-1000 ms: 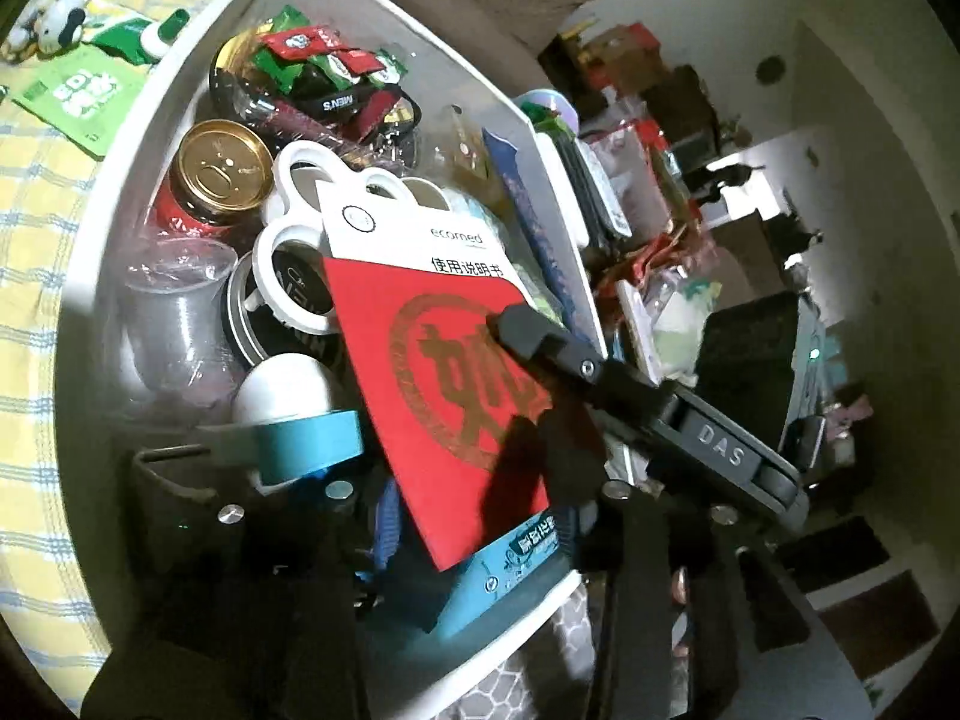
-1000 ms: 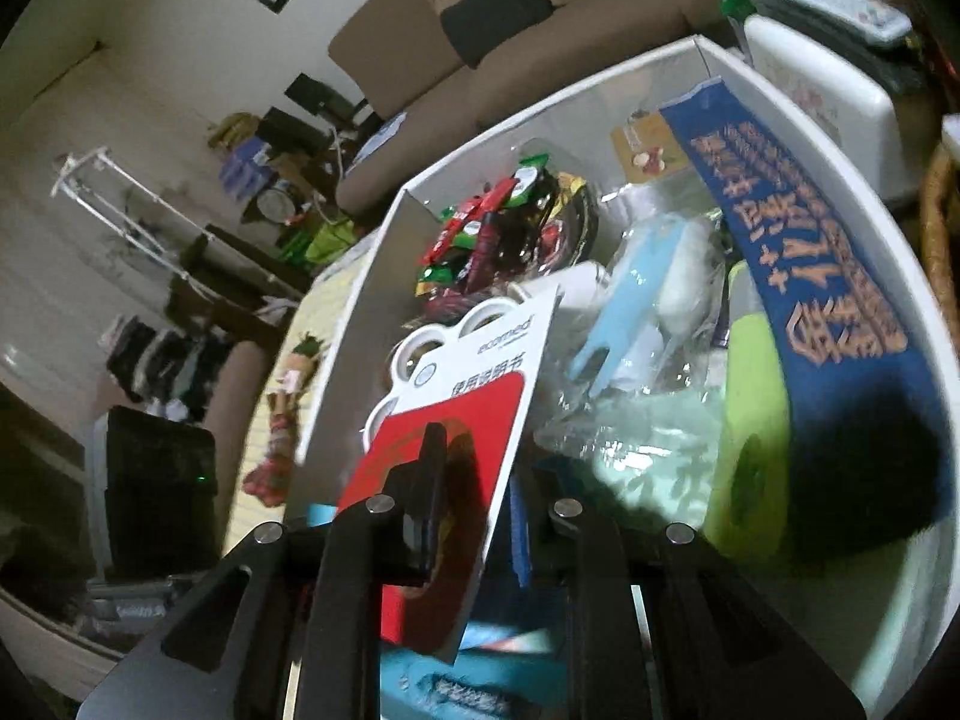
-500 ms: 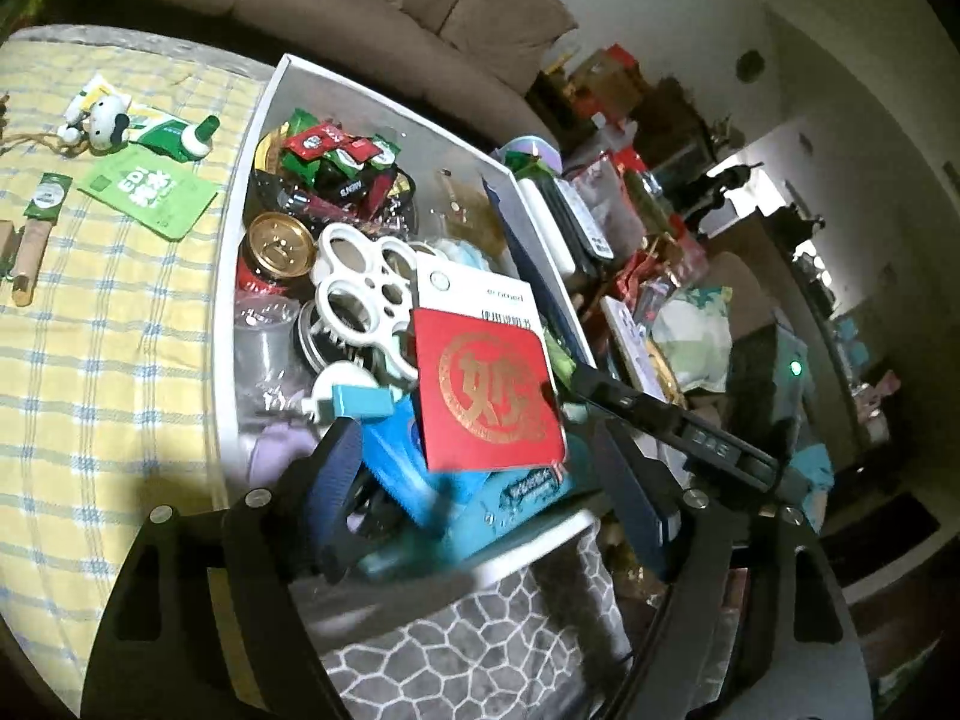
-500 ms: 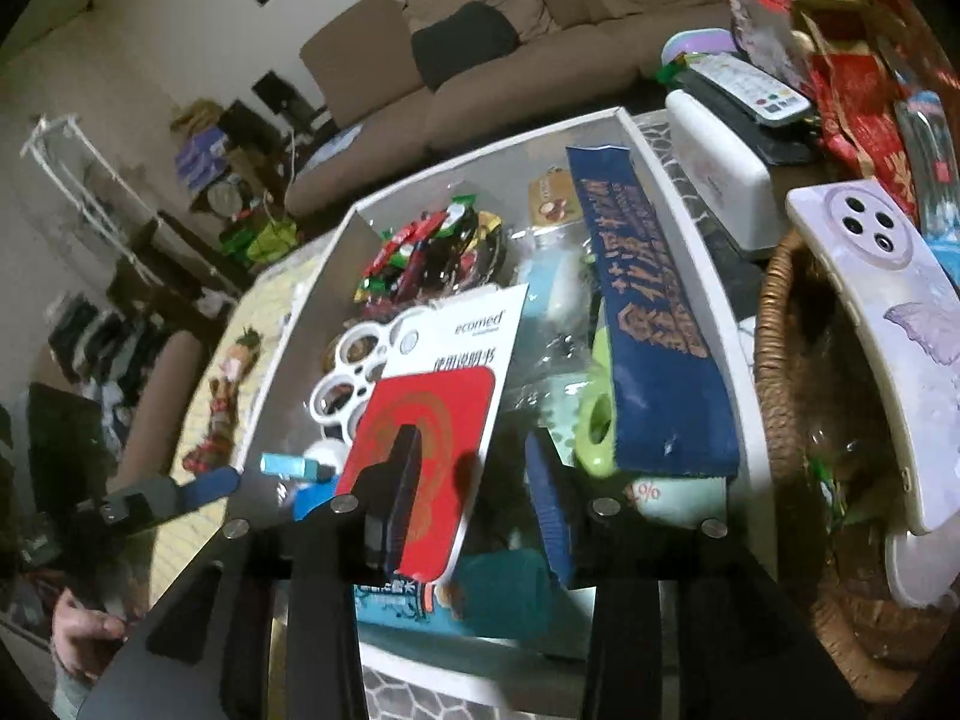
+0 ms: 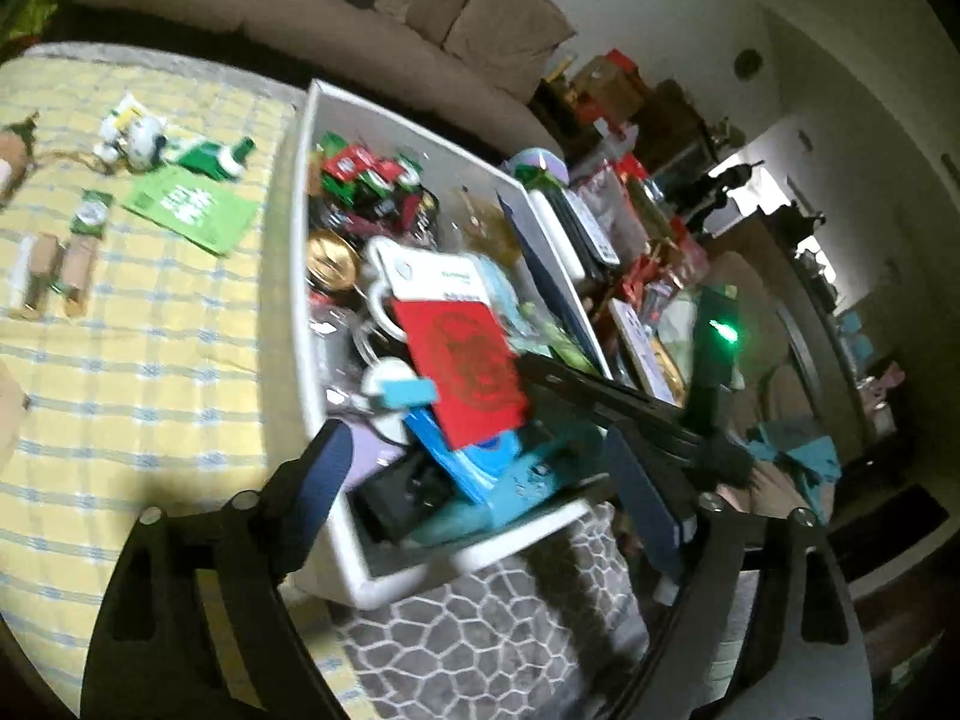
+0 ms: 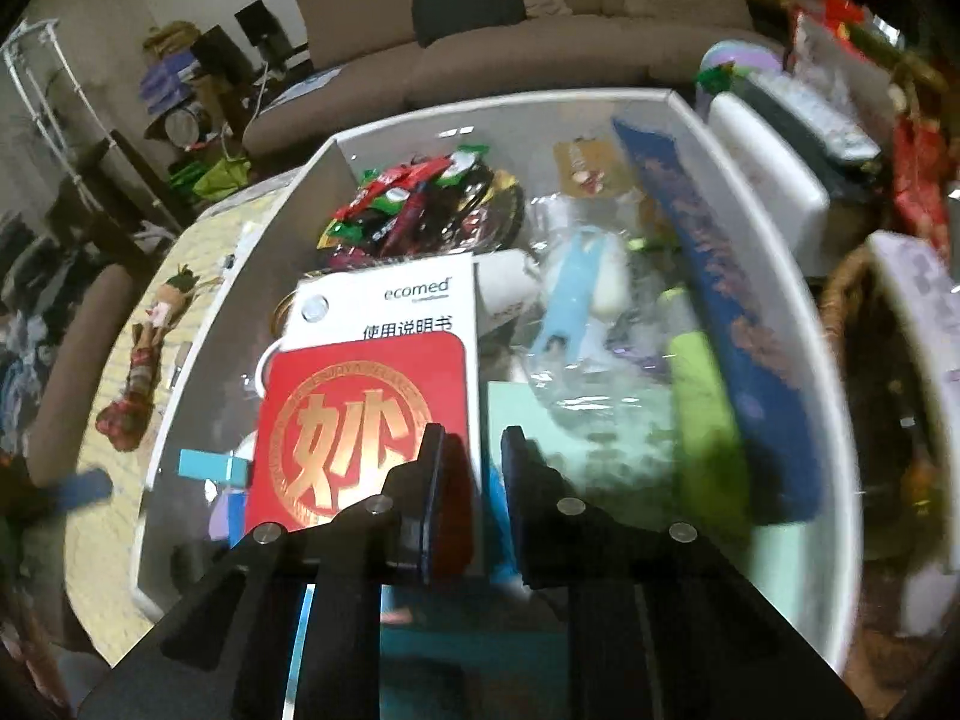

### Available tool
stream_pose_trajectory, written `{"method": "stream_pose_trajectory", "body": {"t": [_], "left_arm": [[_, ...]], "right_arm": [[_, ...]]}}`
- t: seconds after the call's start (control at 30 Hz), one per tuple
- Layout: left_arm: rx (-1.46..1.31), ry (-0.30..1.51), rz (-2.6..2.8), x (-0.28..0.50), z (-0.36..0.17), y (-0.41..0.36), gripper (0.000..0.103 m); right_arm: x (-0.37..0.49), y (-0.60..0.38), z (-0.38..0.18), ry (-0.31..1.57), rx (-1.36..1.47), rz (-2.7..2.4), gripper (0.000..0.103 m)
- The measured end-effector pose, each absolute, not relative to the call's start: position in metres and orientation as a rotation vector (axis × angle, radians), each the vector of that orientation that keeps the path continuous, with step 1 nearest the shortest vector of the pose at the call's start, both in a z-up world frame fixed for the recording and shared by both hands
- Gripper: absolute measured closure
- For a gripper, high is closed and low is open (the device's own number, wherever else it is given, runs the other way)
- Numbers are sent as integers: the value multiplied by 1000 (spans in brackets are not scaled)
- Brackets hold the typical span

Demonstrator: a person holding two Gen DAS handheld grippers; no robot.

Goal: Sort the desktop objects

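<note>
we've got the right hand-held gripper (image 6: 471, 456) low over the white box (image 6: 798, 324), its fingers close together and pinched on the near edge of the white booklet (image 6: 420, 300), with the red envelope (image 6: 360, 420) lying flat on top and seemingly caught in the same pinch; thin stiff paper like this is best taken by an edge, which is probably why the grip sits there. the envelope is glossy red card with a gold round emblem, rounded corners. the left hand-held gripper (image 5: 474, 474) hangs over the near corner of the box with its fingers wide apart, holding nothing, likely waiting its turn. the box is crammed: shiny candy wrappers (image 6: 414, 192) at the far end, a long blue banner (image 6: 720, 312) along the right wall, a lime-green roll (image 6: 702, 408) beside it, crinkly clear plastic between. out on the yellow checked cloth (image 5: 120, 360) of the bench, a flat green packet (image 5: 192, 210) lies apart, not yet sorted, we'd guess.
</note>
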State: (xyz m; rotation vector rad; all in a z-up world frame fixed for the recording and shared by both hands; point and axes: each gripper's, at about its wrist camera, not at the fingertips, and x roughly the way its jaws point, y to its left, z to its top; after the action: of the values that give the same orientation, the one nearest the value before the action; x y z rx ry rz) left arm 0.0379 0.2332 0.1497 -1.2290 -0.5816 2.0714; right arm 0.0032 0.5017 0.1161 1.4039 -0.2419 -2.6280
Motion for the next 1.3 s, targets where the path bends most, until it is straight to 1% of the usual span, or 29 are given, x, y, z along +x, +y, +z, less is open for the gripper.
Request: {"method": "stream_pose_trajectory", "body": {"t": [0.07,0.1,0.13,0.2,0.27,0.33,0.47,0.6,0.83,1.0,1.07,1.17,1.3], "left_arm": [[-1219,-585,2095,36,150,220,7],[-1217,-573,2122,35,149,210,0],[-1218,-554,2157,34,149,201,0],[-1224,-506,2228,35,144,185,0],[-1250,-463,2280,36,136,168,0],[-1274,-434,2318,40,127,152,0],[-1291,-412,2384,48,113,123,0],[-1307,-373,2463,55,107,84,0],[-1292,-411,2659,58,110,-11,0],[-1360,-378,2671,36,89,-39,0],[-1399,-426,2664,26,75,-46,0],[-1401,-575,2647,15,55,-56,0],[-1441,-643,2669,8,39,-61,0]], "right_arm": [[14,503,129,-206,1379,-2658,79],[21,502,136,-196,1352,-2667,67],[27,500,143,-195,1324,-2673,52],[38,492,159,-195,1245,-2676,41],[45,479,172,-168,1187,-2671,36],[48,467,180,-171,1140,-2652,24],[53,434,188,-210,1081,-2572,22],[61,395,192,-169,1055,-2512,19],[57,324,180,-176,1074,-2374,18],[37,276,159,-287,1118,-2274,18],[28,259,149,-315,1138,-2253,18],[14,238,130,-357,1181,-2233,18],[-1,222,104,-376,1230,-2238,18]]}}
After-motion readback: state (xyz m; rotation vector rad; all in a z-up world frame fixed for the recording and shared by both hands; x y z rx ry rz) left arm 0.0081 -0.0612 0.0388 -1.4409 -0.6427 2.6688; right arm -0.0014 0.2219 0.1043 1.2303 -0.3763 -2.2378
